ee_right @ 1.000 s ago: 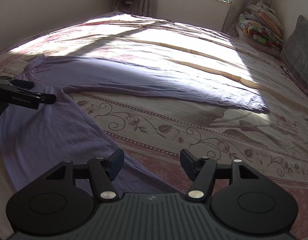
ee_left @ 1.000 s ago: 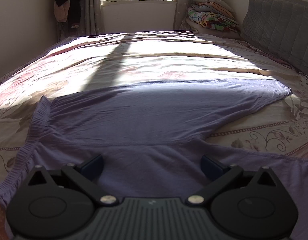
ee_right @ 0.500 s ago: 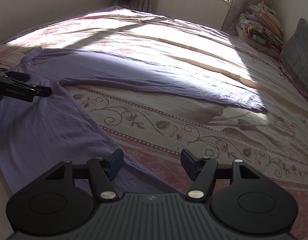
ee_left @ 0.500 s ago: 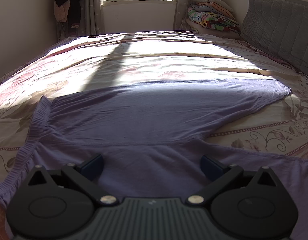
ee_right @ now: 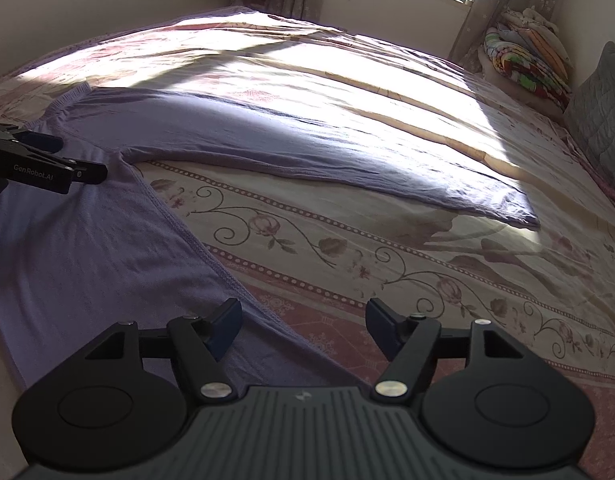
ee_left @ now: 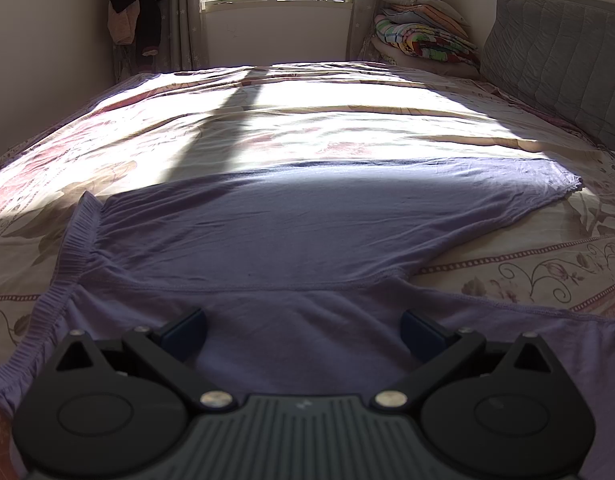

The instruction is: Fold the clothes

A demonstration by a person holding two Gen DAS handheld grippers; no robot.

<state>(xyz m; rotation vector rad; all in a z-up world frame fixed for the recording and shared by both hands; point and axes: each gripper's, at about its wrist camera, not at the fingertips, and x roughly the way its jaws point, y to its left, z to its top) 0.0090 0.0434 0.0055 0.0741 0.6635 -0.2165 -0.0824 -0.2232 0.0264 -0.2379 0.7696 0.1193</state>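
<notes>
Purple trousers (ee_left: 291, 232) lie spread flat on the bed (ee_left: 307, 128), ready for folding; left tongs (ee_left: 303, 330) and right tongs (ee_right: 303, 326) hover over them, both released.

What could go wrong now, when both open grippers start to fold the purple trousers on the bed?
1. The right gripper straddles the near leg's hem edge; closing may also pinch the bedsheet.
2. The left gripper hovers over the middle of the purple trousers, not an edge, so it may bunch the cloth.
3. The far leg lies splayed away, so a fold could misalign.
</notes>
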